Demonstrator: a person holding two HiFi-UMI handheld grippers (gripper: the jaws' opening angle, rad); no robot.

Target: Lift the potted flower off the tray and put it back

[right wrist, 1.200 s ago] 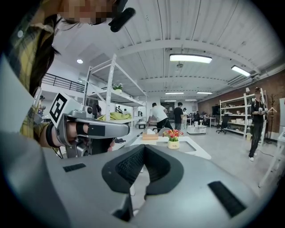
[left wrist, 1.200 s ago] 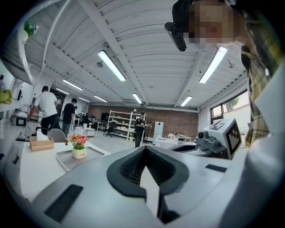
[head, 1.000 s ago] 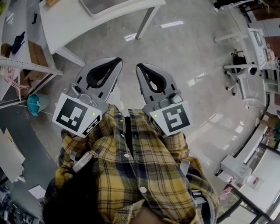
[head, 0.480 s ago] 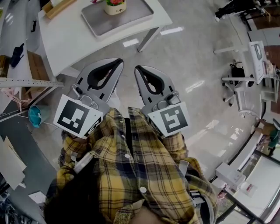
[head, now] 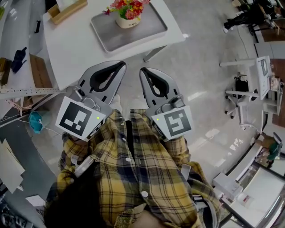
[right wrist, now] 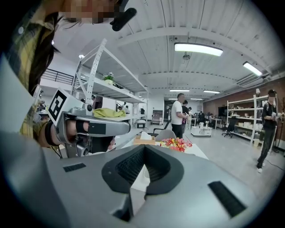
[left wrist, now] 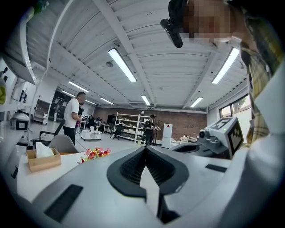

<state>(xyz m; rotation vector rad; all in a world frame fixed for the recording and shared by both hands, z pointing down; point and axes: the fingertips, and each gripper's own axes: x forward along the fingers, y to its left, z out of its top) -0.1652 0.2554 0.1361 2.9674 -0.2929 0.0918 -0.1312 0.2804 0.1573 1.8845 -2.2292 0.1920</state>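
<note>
The potted flower (head: 127, 13), red and yellow blooms in a small white pot, stands on a grey tray (head: 133, 33) on the white table (head: 71, 42) at the top of the head view. My left gripper (head: 119, 67) and right gripper (head: 143, 72) are side by side over the floor, short of the table's near edge, both shut with nothing in them. The blooms show low in the left gripper view (left wrist: 95, 153) and ahead in the right gripper view (right wrist: 177, 143). The pot itself is hidden behind the jaws in both gripper views.
A wooden tissue box (head: 67, 9) sits on the table left of the tray. A metal shelf rack (head: 18, 67) stands to the left, desks and office chairs (head: 249, 84) to the right. People stand farther back in the room (right wrist: 178, 115).
The table with the tray and flower has come further into the head view and nearer to both grippers. The grippers stay shut, side by side.
</note>
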